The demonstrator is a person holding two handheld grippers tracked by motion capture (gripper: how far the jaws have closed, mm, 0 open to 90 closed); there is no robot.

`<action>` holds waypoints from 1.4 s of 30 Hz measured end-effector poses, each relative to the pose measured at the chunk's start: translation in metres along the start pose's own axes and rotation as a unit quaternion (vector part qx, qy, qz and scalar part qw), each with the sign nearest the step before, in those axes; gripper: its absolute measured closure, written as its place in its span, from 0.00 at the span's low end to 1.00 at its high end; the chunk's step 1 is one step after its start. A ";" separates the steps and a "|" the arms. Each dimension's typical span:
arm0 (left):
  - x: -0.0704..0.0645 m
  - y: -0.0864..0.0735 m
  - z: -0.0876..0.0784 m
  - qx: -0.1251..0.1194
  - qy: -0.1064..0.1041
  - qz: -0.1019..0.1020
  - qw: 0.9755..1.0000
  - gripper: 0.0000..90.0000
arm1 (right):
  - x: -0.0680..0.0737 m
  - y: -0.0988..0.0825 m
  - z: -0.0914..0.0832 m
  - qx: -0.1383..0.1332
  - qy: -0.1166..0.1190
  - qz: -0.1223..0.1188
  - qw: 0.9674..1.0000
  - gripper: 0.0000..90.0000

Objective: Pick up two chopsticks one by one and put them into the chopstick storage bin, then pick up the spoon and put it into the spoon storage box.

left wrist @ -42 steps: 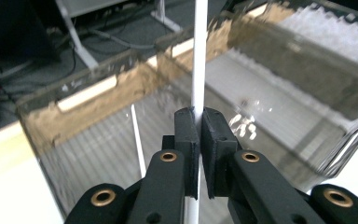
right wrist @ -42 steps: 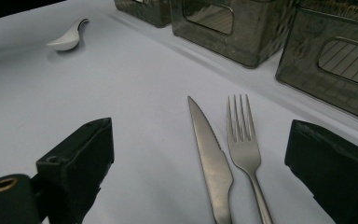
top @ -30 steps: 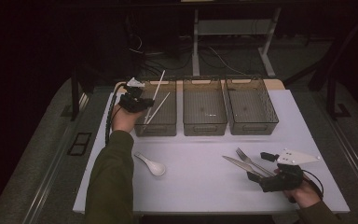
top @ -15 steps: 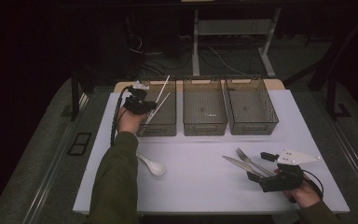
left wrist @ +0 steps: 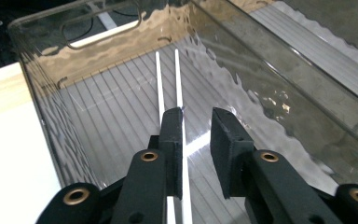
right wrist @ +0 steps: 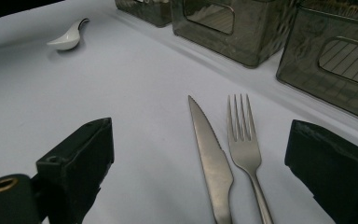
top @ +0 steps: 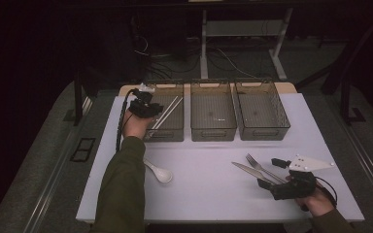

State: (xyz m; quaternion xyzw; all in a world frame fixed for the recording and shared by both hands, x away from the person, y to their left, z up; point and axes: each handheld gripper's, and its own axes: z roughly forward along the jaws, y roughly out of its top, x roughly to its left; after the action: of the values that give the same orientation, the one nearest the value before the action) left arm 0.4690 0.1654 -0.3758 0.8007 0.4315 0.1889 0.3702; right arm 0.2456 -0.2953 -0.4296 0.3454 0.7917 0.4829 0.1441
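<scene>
We see our left tool [top: 148, 108] over the left bin [top: 171, 127] with white chopsticks [top: 167, 111]; our right tool [top: 279, 177] rests near a knife [top: 247, 171] and fork [top: 260, 167].

2 white chopsticks [left wrist: 168, 79] lying in left bin [top: 175, 127].

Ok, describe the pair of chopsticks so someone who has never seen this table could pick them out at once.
Three clear bins stand in a row at the far edge of the white table. The leftmost bin holds the chopsticks, two thin white sticks lying side by side along its ribbed floor. The other two bins hold no such sticks, and the remaining cutlery lies out on the tabletop.
</scene>
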 end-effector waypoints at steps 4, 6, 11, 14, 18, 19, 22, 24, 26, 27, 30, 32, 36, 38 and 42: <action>-0.002 0.002 -0.006 -0.013 -0.019 0.003 1.000 0.73 | 0.000 0.000 0.000 0.000 0.000 0.000 1.000 0.09; -0.005 0.003 -0.009 -0.014 -0.041 0.004 0.999 0.68 | 0.000 0.000 0.000 0.000 0.000 0.002 1.000 0.09; -0.017 0.005 -0.020 -0.021 -0.090 0.022 0.995 0.54 | 0.000 0.000 0.001 0.001 0.001 0.000 1.000 0.09; -0.027 0.005 -0.028 -0.032 -0.108 0.038 0.993 0.48 | 0.000 0.000 0.000 0.003 -0.001 0.004 1.000 0.09; -0.042 0.005 -0.042 -0.046 -0.123 0.059 0.990 0.44 | 0.000 0.000 0.000 0.002 -0.002 0.001 1.000 0.09; -0.046 0.005 -0.046 -0.050 -0.128 0.063 0.989 0.44 | 0.000 0.000 0.000 0.001 -0.002 0.000 1.000 0.09; -0.058 0.001 -0.056 -0.060 -0.143 0.071 0.985 0.42 | 0.000 0.000 0.000 0.000 -0.002 0.002 1.000 0.09; -0.065 -0.002 -0.062 -0.062 -0.153 0.077 0.983 0.41 | 0.000 0.000 0.001 0.001 -0.002 0.002 1.000 0.09; -0.073 -0.005 -0.068 -0.063 -0.159 0.087 0.981 0.39 | 0.000 0.000 0.001 0.001 -0.002 0.002 1.000 0.09; -0.077 -0.007 -0.071 -0.065 -0.162 0.091 0.980 0.38 | 0.000 0.000 0.001 0.001 -0.002 0.002 1.000 0.09; -0.087 -0.014 -0.080 -0.073 -0.170 0.100 0.978 0.36 | 0.000 0.000 0.000 0.001 -0.003 0.001 1.000 0.09; -0.093 -0.020 -0.084 -0.077 -0.176 0.105 0.976 0.36 | 0.000 0.000 0.000 0.000 -0.002 0.002 1.000 0.09; -0.103 -0.031 -0.092 -0.084 -0.185 0.115 0.972 0.33 | 0.000 0.001 0.001 -0.002 -0.001 0.003 1.000 0.09; -0.106 -0.038 -0.094 -0.087 -0.189 0.117 0.971 0.32 | 0.000 0.000 0.002 0.001 0.000 -0.001 1.000 0.09; -0.110 -0.048 -0.095 -0.075 -0.187 0.132 0.970 0.30 | 0.000 0.000 0.000 -0.001 -0.001 0.001 1.000 0.09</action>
State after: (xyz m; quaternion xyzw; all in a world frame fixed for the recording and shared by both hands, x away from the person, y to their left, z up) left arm 0.3220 0.1318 -0.3480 0.8416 0.2290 0.1147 0.4754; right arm 0.2456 -0.2951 -0.4299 0.3463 0.7909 0.4833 0.1450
